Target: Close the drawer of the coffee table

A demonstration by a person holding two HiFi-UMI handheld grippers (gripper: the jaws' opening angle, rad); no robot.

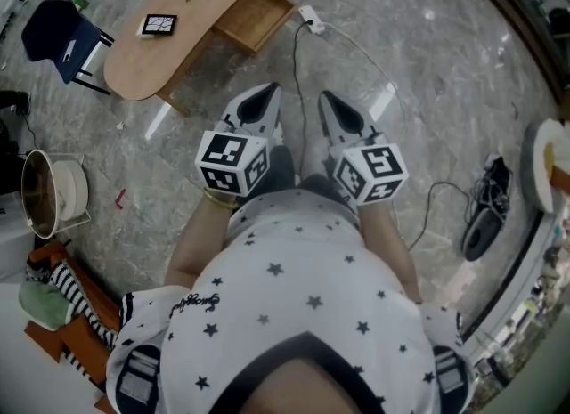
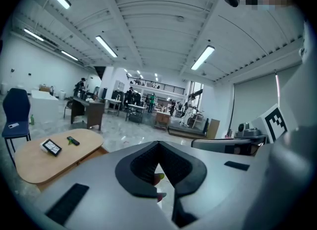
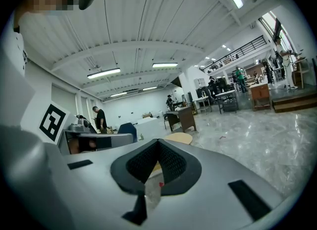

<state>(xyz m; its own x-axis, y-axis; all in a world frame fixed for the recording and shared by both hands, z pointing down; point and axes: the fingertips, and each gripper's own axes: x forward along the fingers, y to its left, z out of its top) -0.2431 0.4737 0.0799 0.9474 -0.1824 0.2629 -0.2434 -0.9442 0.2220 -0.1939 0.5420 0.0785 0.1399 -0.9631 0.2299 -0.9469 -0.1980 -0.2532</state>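
A blue chair [image 1: 55, 31] stands far left, beside the coffee table [image 1: 147, 65], whose drawer [image 1: 258, 16] hangs open. Well away from it, the left gripper [image 1: 264, 93] and right gripper [image 1: 328, 99] sit side by side, the 2 closed tight, holding nothing.

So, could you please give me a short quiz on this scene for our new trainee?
1. True or false: the drawer of the coffee table is already shut.
2. What stands by the table's end away from the drawer: A a blue chair, B a ladder, C a bicycle?
3. Fill in: the left gripper and right gripper both have their jaws ____, holding nothing.
Key: 1 false; 2 A; 3 shut.
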